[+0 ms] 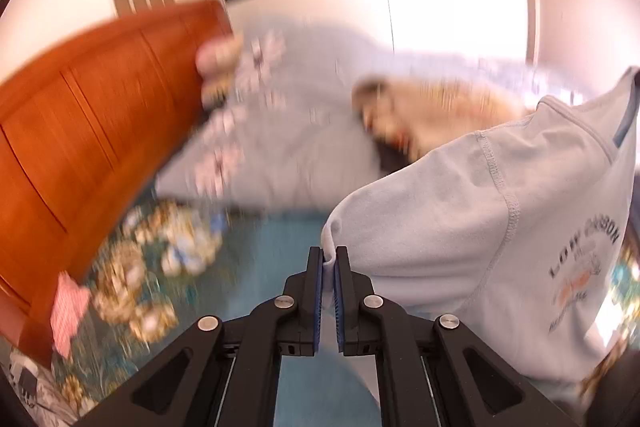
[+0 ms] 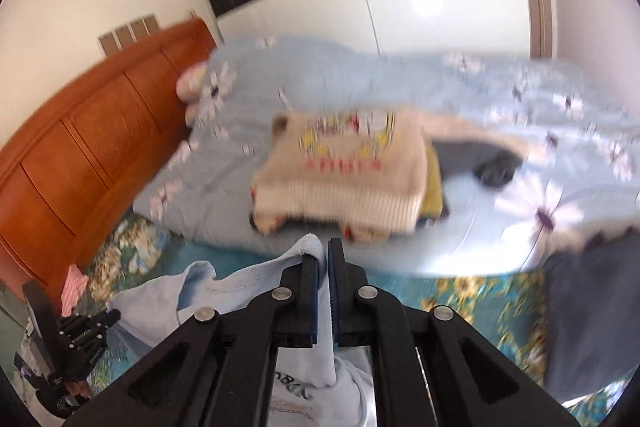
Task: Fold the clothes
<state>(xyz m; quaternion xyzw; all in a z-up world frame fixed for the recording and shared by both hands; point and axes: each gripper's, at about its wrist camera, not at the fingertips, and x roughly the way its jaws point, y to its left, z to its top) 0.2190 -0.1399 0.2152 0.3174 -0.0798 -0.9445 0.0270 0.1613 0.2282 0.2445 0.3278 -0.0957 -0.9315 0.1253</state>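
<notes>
1. We see a bed with a teal flowered sheet fill the lower part of both views, and a pale blue daisy-print duvet lies heaped across its far side.
2. A reddish wooden headboard stands at the left, against a white wall.
3. We hold a light blue sweatshirt lifted off the sheet; it hangs at the right of the left wrist view, its dark printed lettering facing us.
4. A folded cream knit sweater rests on the duvet, on top of other folded clothes.
5. Our left gripper is clamped on a fold of the sweatshirt's edge.
6. Our right gripper pinches another part of the same sweatshirt, the cloth draping down to its left.
</notes>
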